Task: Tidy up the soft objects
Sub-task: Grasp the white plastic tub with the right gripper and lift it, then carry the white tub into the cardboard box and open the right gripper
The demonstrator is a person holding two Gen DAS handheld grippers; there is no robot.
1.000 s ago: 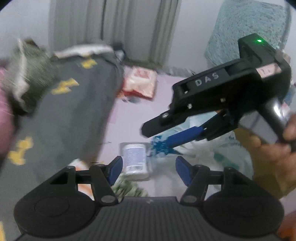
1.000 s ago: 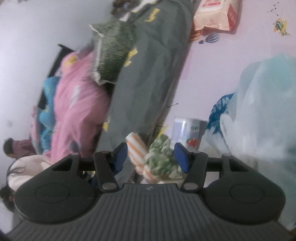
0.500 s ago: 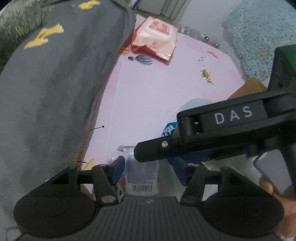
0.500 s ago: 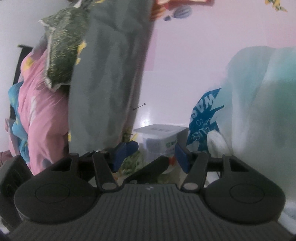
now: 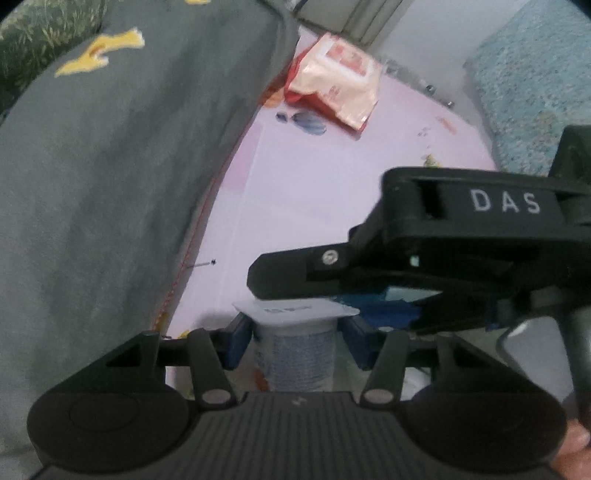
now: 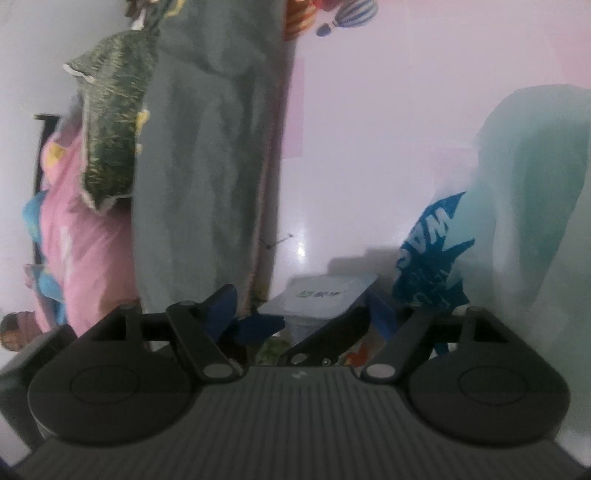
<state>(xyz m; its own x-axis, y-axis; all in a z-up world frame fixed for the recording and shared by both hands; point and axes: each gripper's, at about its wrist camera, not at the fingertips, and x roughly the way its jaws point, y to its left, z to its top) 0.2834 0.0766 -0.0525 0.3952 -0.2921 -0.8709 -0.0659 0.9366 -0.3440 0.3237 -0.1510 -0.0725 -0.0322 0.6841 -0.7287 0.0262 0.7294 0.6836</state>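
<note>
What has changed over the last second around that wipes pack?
The left gripper has dropped from looking across the room and now straddles the wipes pack, not yet shut. The right gripper closed in beside it. Grey blanket and pink mat unchanged.

A bedroom at home: a grey blanket with yellow shapes (image 5: 110, 177) lies beside a pink play mat (image 5: 325, 192) printed with balloons, a pink quilt (image 6: 74, 251) and green pillow (image 6: 110, 122) piled behind, curtains (image 5: 354, 14) hanging beyond.
</note>
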